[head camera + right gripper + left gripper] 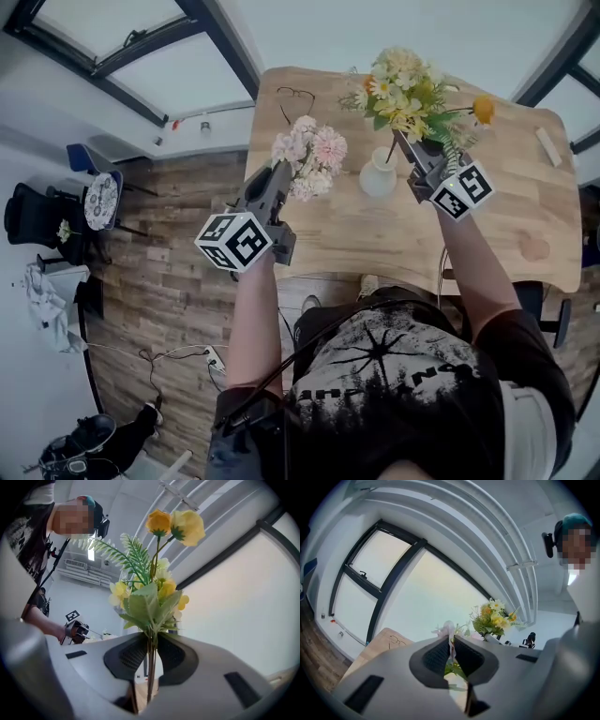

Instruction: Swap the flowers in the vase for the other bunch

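Black printed T-shirt (394, 375) nearest, at the bottom. Left gripper (284, 173) clamped on the stems of the pink bunch (309, 155), held over the wooden table (506, 225) edge. Right gripper (405, 142) clamped on the yellow bunch (401, 94) stems, just beside the white vase (379, 176). Vase upright on the table, between both grippers.

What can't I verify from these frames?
- Head view: whether the yellow bunch's stem tips are clear of the vase; too small.
- Head view: pink bunch's stems, hidden by the left gripper.
- Head view: pale block at the table's right; too small to identify.
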### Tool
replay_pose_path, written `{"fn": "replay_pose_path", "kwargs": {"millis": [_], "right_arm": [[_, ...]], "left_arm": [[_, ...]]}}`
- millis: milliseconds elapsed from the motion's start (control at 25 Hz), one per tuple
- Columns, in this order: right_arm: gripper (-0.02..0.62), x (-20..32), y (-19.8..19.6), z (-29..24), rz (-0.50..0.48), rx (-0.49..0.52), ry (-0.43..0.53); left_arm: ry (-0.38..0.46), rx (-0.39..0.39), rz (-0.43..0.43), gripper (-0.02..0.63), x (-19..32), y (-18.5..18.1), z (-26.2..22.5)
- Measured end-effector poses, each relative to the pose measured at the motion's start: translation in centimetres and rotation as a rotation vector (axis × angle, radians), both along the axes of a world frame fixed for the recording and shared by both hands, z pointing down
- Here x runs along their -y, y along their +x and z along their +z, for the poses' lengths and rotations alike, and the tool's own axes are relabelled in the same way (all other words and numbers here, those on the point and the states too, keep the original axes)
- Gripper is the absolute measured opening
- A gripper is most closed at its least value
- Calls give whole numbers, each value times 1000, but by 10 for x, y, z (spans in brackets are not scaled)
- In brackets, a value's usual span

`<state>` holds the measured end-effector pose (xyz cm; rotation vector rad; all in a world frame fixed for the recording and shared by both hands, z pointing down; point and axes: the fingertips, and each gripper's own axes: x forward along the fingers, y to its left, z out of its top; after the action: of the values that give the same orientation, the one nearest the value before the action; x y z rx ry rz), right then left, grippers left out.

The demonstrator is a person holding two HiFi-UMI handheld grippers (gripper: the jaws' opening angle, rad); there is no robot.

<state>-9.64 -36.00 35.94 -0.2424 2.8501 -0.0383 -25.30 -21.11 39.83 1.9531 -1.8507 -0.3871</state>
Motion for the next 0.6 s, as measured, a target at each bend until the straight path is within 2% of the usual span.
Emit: {"fn": "replay_pose_path", "kwargs": {"millis": [240,600], "right_arm": [[62,4,-6,31,-18,-43,-25],[63,13,-4,62,21,-82,-49]], "left_arm": [[-23,-8,3,40,8,4,12],[-78,-16,44,40,26,13,32]]}}
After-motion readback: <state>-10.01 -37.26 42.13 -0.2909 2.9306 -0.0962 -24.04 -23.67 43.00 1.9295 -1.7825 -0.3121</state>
